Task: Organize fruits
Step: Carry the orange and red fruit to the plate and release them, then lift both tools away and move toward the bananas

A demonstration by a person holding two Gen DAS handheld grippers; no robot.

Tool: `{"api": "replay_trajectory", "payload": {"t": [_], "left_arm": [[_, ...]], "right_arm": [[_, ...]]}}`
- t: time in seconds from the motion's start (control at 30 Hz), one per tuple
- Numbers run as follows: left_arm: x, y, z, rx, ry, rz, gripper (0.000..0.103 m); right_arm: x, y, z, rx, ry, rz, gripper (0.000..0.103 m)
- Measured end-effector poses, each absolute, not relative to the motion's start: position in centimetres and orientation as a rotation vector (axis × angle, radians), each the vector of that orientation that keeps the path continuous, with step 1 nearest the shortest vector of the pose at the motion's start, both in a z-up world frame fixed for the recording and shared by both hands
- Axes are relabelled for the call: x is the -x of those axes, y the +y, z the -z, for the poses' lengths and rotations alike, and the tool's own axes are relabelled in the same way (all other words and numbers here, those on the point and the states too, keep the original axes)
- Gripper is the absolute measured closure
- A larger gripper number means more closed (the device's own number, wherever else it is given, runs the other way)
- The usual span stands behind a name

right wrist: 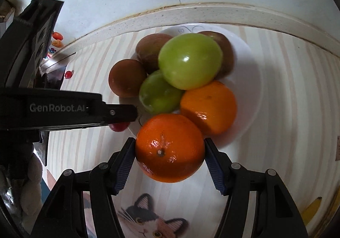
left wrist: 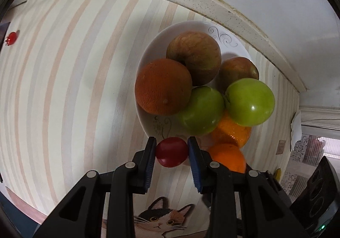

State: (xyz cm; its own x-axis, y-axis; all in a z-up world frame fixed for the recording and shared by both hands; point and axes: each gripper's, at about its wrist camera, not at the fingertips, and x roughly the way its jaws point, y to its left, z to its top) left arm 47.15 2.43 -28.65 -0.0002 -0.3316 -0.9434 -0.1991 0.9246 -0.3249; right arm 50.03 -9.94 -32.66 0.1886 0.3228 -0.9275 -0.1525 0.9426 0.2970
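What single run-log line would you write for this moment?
left hand-held gripper: shut on small red fruit | right hand-held gripper: shut on orange | plate: piled with fruit

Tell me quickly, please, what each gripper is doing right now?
Left gripper: closed on a small red fruit, near the plate.
Right gripper: closed on an orange, fingers pressed on both sides.

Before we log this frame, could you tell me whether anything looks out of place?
One small red fruit lies alone on the striped tablecloth, far from the white plate where the other fruit is piled. Otherwise nothing looks spilled or damaged.
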Motion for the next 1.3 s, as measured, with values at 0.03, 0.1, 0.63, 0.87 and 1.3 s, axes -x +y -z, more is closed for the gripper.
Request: {"api": "replay_trajectory", "payload": {"t": [0.03,0.1,0.63,0.87,1.3], "left_arm": [[-47.2,2.5,28.8,0.427,1.588,0.108,0.075],[-47.4,2.6,29.1,0.439,1.602,0.11,0.075],[-47.5,1.9,28.2,0.368,1.598,0.104,0.051],[-47.1,2.4,26.2,0.354,1.546,0.122,0.021],[-41.2,3.1,21.2,0.117,1.352,0.024,0.011]], "right_arm": [[-50.0,-9.8,32.7,-0.148,1.342,-0.335,0.036],[-49.9,-9.8,32.7,-0.142,1.339,-0.331,0.036],[-49.5,-10.3,32.6,-0.233,1.294,-0.289,0.032],[-49.0,-11.3,31.0,-0.257,1.281,-0.272,0.02],[-45.5,-15.2,25.9,-0.134,1.226,-0.13,0.006]]}}
